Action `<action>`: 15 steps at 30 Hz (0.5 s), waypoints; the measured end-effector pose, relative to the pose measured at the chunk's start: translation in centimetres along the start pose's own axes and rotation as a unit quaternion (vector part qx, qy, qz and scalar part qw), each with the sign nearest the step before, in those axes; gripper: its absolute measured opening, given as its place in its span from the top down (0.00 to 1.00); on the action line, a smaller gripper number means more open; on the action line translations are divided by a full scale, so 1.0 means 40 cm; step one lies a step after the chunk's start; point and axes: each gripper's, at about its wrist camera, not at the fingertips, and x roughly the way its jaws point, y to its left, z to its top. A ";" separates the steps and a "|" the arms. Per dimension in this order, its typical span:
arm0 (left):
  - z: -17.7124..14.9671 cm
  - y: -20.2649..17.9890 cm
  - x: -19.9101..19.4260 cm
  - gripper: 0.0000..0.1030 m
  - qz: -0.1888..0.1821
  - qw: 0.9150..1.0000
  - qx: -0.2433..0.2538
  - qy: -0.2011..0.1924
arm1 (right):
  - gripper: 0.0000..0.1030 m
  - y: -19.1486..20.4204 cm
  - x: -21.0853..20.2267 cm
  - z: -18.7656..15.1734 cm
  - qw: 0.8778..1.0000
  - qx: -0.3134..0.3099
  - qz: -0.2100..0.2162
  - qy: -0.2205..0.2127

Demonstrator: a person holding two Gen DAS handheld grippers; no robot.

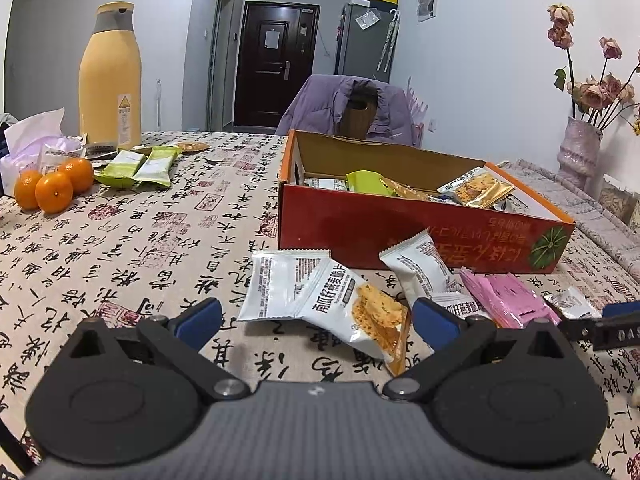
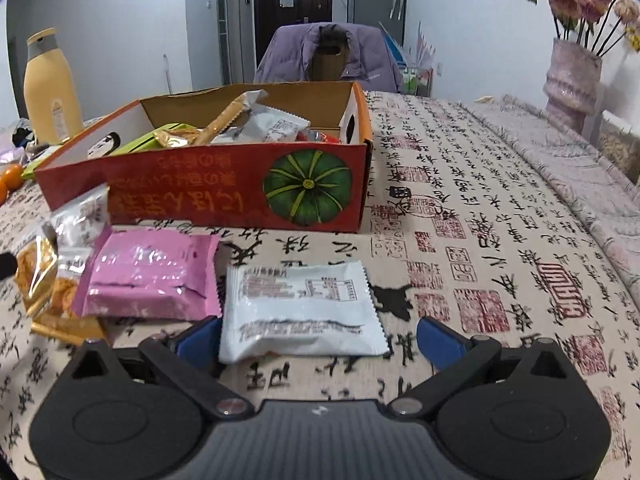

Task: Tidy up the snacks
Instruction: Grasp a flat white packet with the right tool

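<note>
A red cardboard box (image 1: 400, 236) holds several snack packets; it also shows in the right wrist view (image 2: 224, 196). My left gripper (image 1: 316, 320) is open, its jaws on either side of a white cracker packet (image 1: 356, 320) lying on the tablecloth. More white packets (image 1: 424, 268) and pink packets (image 1: 508, 300) lie beside it. My right gripper (image 2: 320, 338) is open around the near edge of a white packet (image 2: 300, 312). A pink packet (image 2: 152, 276) and gold-wrapped snacks (image 2: 40, 276) lie to its left. Green packets (image 1: 136, 166) lie far left.
A yellow thermos (image 1: 110, 80), tangerines (image 1: 54, 190) and tissues (image 1: 32, 136) stand at the far left. A chair with a purple jacket (image 1: 348, 108) is behind the table. A vase of dried roses (image 2: 572, 80) stands at the right edge.
</note>
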 end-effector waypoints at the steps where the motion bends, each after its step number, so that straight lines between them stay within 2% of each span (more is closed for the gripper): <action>1: 0.000 0.000 0.000 0.00 0.000 1.000 -0.001 0.000 | 0.00 -0.001 0.006 0.006 1.000 0.000 0.000 0.001; 3: 0.000 0.001 0.001 0.00 -0.001 1.000 -0.004 0.000 | 0.01 -0.002 0.014 0.011 1.000 0.000 0.002 0.001; 5: 0.000 0.004 0.000 0.00 -0.002 1.000 -0.007 -0.001 | 0.09 0.003 0.012 0.009 1.000 -0.001 0.006 -0.007; 7: 0.000 0.007 0.001 0.00 -0.004 1.000 -0.009 -0.001 | 0.28 0.010 0.001 0.003 1.000 -0.007 0.013 -0.017; 13: -0.001 0.006 0.001 0.00 -0.007 1.000 -0.007 0.000 | 0.41 0.019 -0.029 -0.014 0.999 -0.016 0.022 -0.041; 15: -0.001 0.006 0.001 0.00 -0.007 1.000 -0.007 0.001 | 0.42 0.018 -0.038 -0.016 0.999 -0.014 0.021 -0.048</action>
